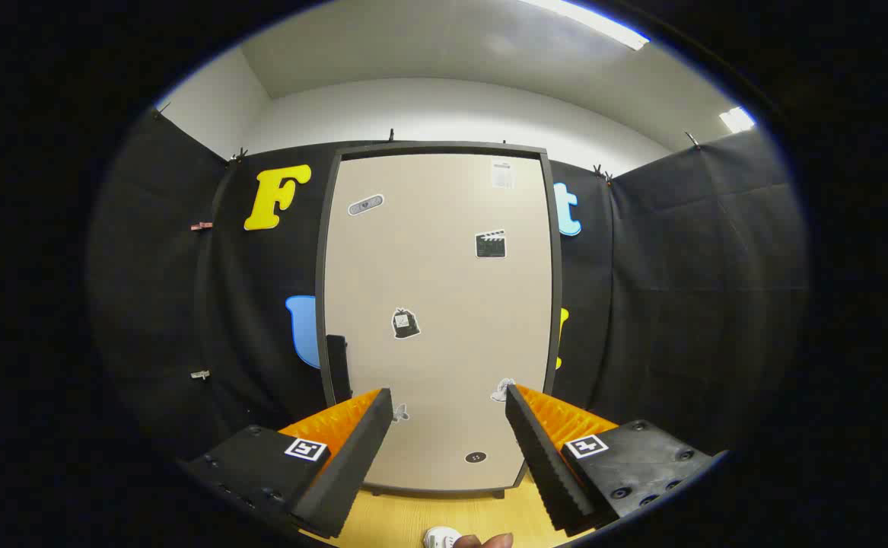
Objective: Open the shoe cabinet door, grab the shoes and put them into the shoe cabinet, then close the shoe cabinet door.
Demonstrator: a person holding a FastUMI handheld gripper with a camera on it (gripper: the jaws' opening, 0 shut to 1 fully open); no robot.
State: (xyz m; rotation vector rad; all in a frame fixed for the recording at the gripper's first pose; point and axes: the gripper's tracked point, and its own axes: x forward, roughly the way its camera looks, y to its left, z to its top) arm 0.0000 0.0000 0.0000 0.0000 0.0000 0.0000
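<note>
You had no readable text, stickers on the cabinet door (440, 320) too small to make out, square marker tags on the open gripper (450, 415) wordless.

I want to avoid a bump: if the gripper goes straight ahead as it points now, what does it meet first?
Most likely the closed cabinet door. The open gripper points at its lower part, with nothing between; how far away it is stays unclear.

We see black cloth walls (664, 304) on three sides of the booth, clipped along their top edge — small clips (200, 226) also sit on the left panel. Above the cloth rise a white room wall (444, 114) and a white ceiling (444, 46) with lit strip lights (592, 19). Underfoot lies a pale wooden floor (405, 521) — smooth and yellowish.
</note>
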